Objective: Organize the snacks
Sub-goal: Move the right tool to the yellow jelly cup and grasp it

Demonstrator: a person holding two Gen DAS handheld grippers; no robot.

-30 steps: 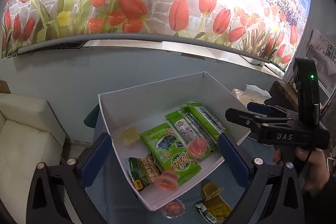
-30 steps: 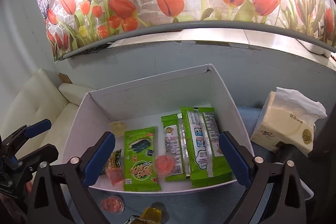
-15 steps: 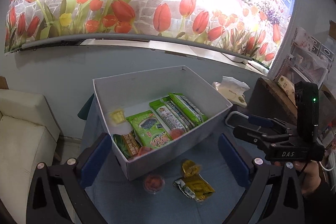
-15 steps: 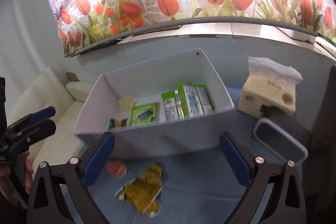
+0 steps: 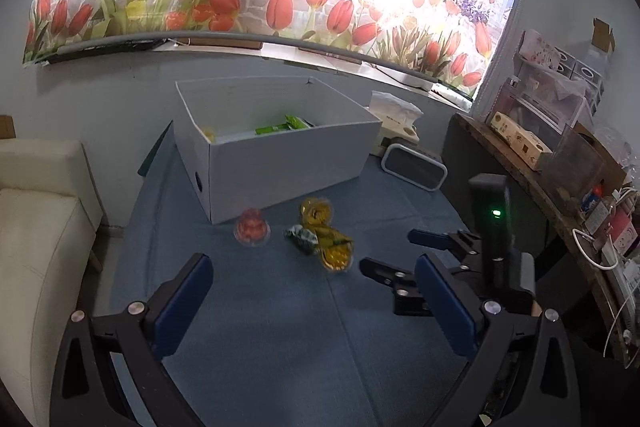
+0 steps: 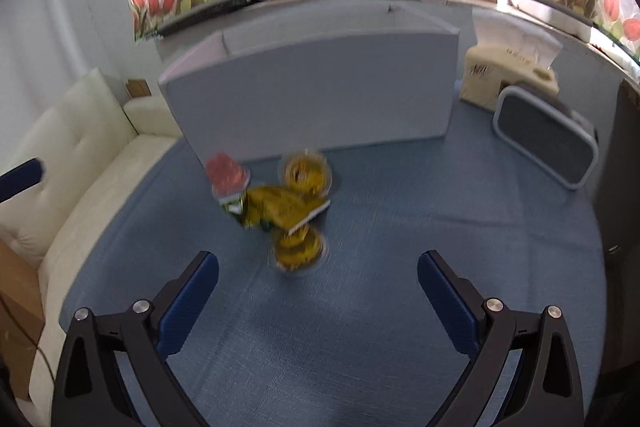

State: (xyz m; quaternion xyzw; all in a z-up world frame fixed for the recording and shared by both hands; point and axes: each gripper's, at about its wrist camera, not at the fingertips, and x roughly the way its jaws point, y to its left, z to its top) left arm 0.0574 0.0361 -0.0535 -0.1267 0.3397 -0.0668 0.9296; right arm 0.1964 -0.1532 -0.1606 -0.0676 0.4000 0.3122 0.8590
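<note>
A: Pulled back from over the white box (image 5: 280, 163) in the last second. Earlier looking straight down into it at the green packets; now only a sliver of green packets (image 5: 280, 126) seen over the rim. Box itself unmoved on the blue tablecloth (image 5: 280, 347).

B: Meaning for the task?

A: Likely a drop-off finished and a swing toward the leftovers. From left to right in front of the box: pink jelly cup (image 5: 251, 227), green-ended wrapper (image 5: 301, 237), yellow packet (image 5: 326, 237) with a yellow jelly cup (image 5: 317, 209) behind it and another yellow cup (image 5: 337, 258) nearer. All outside the box, bunched together, touching or overlapping.

B: Same from the right wrist view?

A: Yes, though blurred by motion. Pink jelly cup (image 6: 227, 173) at left, yellow packet (image 6: 280, 209) in the middle, one yellow jelly cup (image 6: 308, 173) behind near the white box (image 6: 312, 99), another yellow cup (image 6: 298, 247) in front. Tissue box (image 6: 508, 75) and grey-faced speaker (image 6: 544, 135) off to the right, not part of the sorting by the look of it.

B: Grippers?

A: Left gripper (image 5: 312, 303) low over the cloth, aimed at the cluster, jaws wide apart, nothing between them. Right gripper (image 6: 318, 301) likewise spread wide and empty, with the nearer yellow cup just ahead of the gap. Also seen in the left view at far right as the right gripper (image 5: 390, 255), level, close beside the nearer yellow cup, fingers parted.

B: Next?

A: Probably a close on that nearest yellow cup; slippery dome, so a squeeze low on the rim seems safer.
</note>
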